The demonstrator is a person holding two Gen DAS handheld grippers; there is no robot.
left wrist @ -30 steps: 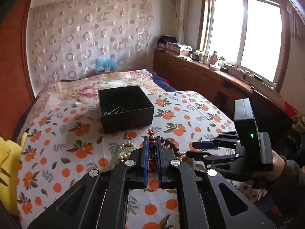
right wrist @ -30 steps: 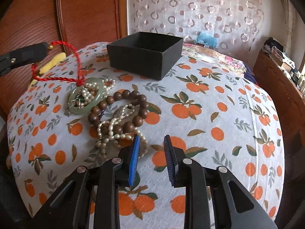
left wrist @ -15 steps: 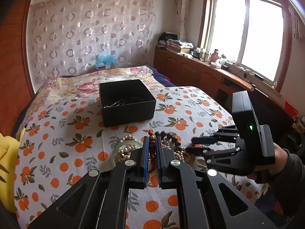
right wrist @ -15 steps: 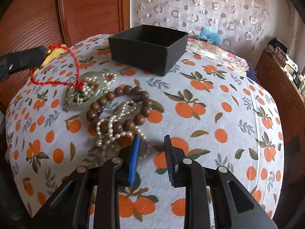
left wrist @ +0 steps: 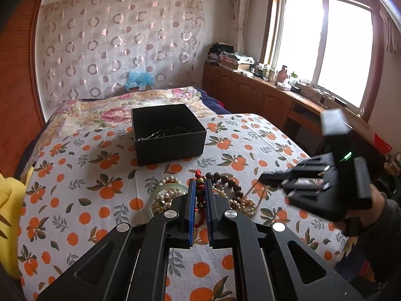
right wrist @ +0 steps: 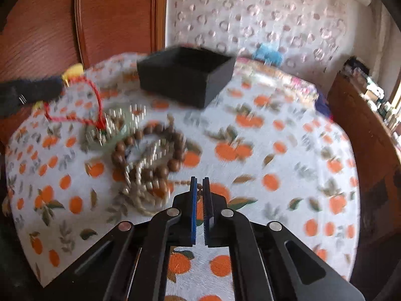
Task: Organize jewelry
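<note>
A black open box (left wrist: 168, 133) stands on the orange-print cloth and holds some thin jewelry; it also shows in the right wrist view (right wrist: 185, 75). My left gripper (left wrist: 200, 188) is shut on a red cord necklace (right wrist: 97, 102) with a jade ring pendant (left wrist: 165, 195). Beside it lie brown wooden beads (right wrist: 150, 150) and a pearl strand (right wrist: 140, 173). My right gripper (right wrist: 199, 183) is shut on a thin string of small brown beads (right wrist: 183, 182) near the pile. The right wrist view is blurred.
A yellow cloth (left wrist: 10, 213) lies at the table's left edge. A bed with a floral cover (left wrist: 112, 110) is behind the table. A wooden counter (left wrist: 275, 97) under the window runs along the right. A wooden headboard (right wrist: 112, 17) stands to the left.
My right gripper has closed from open onto a thin bead string and moved, blurring its view. My left gripper keeps its hold on the red cord and has risen slightly.
</note>
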